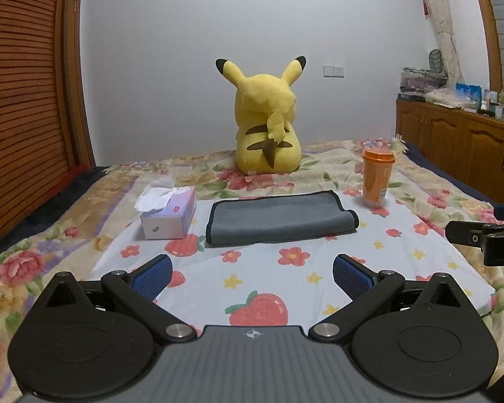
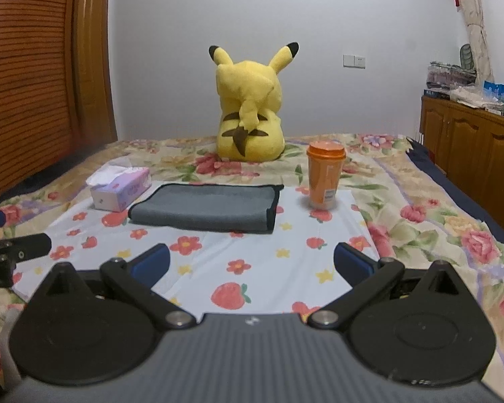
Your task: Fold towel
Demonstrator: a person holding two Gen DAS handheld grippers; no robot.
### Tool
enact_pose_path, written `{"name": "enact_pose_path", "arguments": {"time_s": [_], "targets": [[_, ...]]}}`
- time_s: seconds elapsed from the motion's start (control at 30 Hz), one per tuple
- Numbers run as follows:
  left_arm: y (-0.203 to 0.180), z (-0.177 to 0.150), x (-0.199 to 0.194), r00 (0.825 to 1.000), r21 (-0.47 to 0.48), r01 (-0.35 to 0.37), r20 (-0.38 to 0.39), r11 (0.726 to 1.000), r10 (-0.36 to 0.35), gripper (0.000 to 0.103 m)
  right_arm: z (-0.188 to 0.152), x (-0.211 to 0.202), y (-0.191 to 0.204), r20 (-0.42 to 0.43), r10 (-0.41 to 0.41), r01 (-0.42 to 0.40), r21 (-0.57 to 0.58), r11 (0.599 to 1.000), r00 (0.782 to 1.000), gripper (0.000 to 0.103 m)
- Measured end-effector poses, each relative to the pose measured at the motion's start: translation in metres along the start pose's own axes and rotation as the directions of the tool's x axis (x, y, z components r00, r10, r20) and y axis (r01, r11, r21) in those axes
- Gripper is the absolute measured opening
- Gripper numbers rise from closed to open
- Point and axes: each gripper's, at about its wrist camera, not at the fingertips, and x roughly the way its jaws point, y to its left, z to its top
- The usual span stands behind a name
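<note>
A grey towel [image 1: 280, 220] with a black hem lies folded over on a pale flower-and-strawberry cloth [image 1: 252, 278] on the bed. It also shows in the right wrist view [image 2: 206, 209]. My left gripper [image 1: 252, 277] is open and empty, held above the cloth in front of the towel. My right gripper [image 2: 252, 262] is open and empty, also short of the towel. The right gripper's side shows at the right edge of the left wrist view [image 1: 487, 240]. The left gripper's side shows at the left edge of the right wrist view [image 2: 13, 252].
A tissue box [image 1: 169, 216] stands left of the towel and an orange lidded cup [image 1: 377, 178] right of it. A yellow plush toy [image 1: 267, 119] sits behind. A wooden wardrobe [image 1: 23, 100] is at left, cabinets [image 1: 460, 147] at right.
</note>
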Motion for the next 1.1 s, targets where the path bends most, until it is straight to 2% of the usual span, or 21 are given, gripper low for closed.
{"name": "enact_pose_path", "arguments": {"time_s": [0.77,1.1], "targets": [[-0.002,0.005,-0.011,0.996,0.005,-0.004,0.093,1.000,0.003,0.103,0.002,-0.015,-0.006,0.100,-0.032,0.032,0.006,0.999,0.994,0.103],[-0.001,0.005,-0.011,0.995,0.009,-0.015,0.094,1.000,0.014,0.103,0.001,-0.014,-0.007,0.099,-0.038,0.037,0.009,0.999,0.994,0.103]]}}
